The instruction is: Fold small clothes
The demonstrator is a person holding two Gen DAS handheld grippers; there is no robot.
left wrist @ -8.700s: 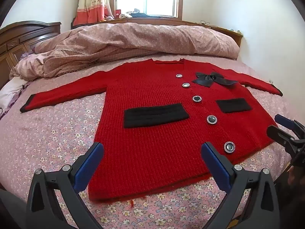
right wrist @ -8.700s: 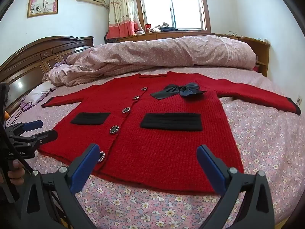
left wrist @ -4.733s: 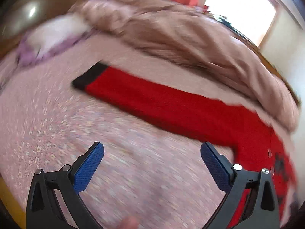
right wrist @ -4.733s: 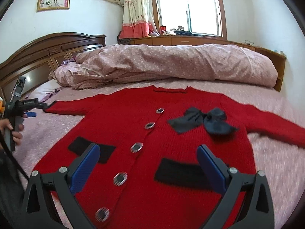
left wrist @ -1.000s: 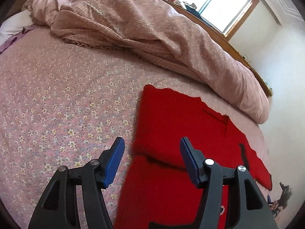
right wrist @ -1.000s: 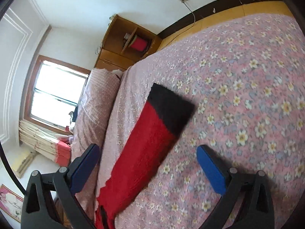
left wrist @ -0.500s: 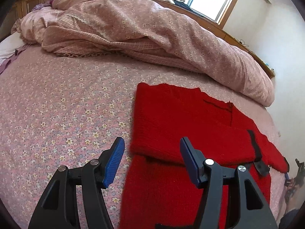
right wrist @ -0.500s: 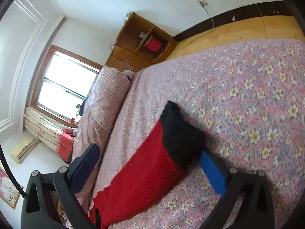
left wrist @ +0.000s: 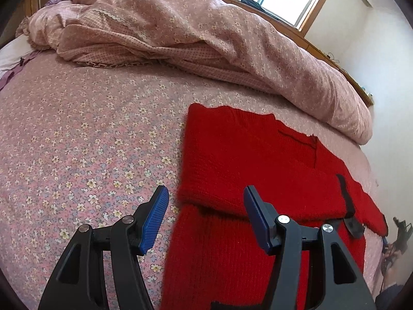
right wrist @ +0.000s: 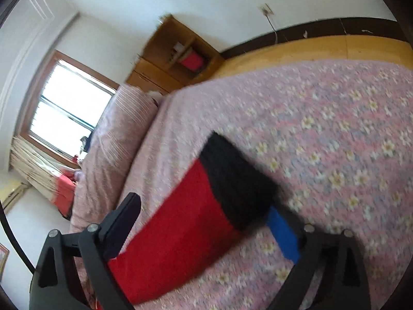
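Lying flat on the flowered bedsheet (left wrist: 77, 134), the red cardigan (left wrist: 258, 160) has its left sleeve already crossed over the chest, the black cuff (left wrist: 346, 193) resting near the far side. The left gripper (left wrist: 206, 217) hovers empty over the folded shoulder edge, jaws partly spread, touching nothing. The right gripper (right wrist: 204, 227) straddles the other sleeve (right wrist: 180, 232), its black cuff end (right wrist: 232, 180) sitting between the widely parted fingers; the picture is blurred, so actual contact cannot be confirmed. This chunky knit looks soft, fairly weighty and stretchy, likely to sag and drag instead of holding a crease, though its rough surface should resist slipping. Pinching the thick cuff end seems the best hold, since the ribbed band gives a firm, bulky bite. A rumpled quilt (left wrist: 206, 33) lies beyond.
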